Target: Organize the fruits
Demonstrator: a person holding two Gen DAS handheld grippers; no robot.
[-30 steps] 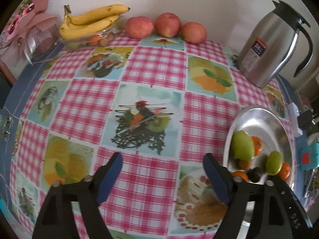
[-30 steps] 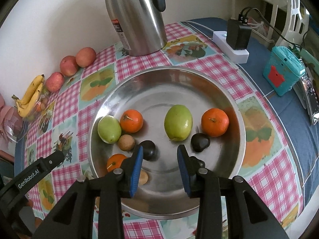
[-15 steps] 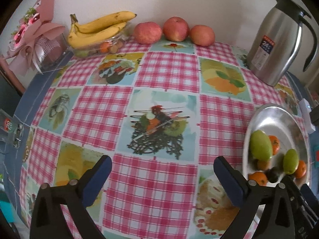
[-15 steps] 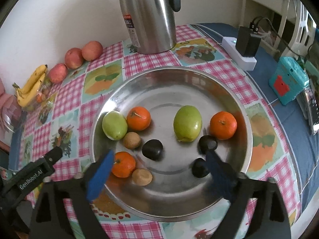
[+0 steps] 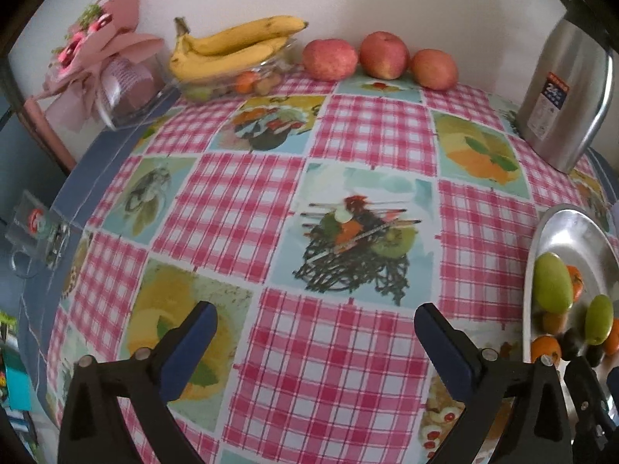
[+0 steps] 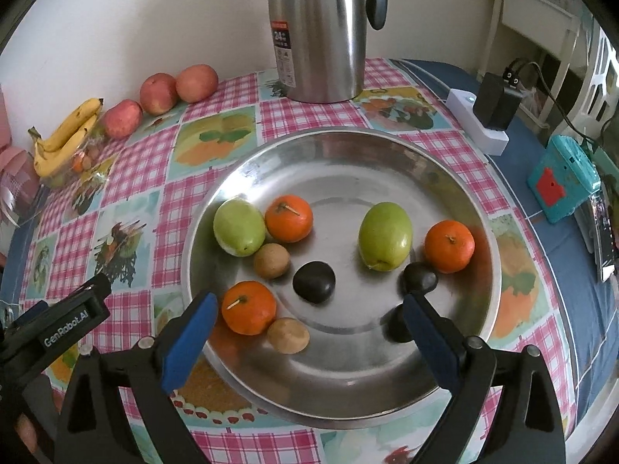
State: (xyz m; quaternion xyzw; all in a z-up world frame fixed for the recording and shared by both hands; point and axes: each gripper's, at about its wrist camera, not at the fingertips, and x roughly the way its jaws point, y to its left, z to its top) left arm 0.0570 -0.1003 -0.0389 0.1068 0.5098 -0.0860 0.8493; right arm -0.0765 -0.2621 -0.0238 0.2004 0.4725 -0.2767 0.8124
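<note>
Right gripper [image 6: 307, 311] hangs over the near side of the tray [image 6: 406, 402], jaws spread wide with nothing between them; one orange [image 6: 248, 306] sits just inside the left pad, a dark fruit [image 6: 396, 324] just inside the right one. Past those, a second dark fruit [image 6: 313, 282] lies mid-tray with bare metal around it, then two green fruits [image 6: 239, 227] and two more oranges [image 6: 289, 218], and the far half of the tray is bare. Left gripper [image 5: 315, 319] is wide open too, empty, above bare cloth [image 5: 247, 201] with the tray rim [image 5: 532, 255] off to its right. Farther back stand the jug [image 6: 319, 31], apples [image 5: 329, 58] and bananas [image 5: 236, 44] along the wall.
</note>
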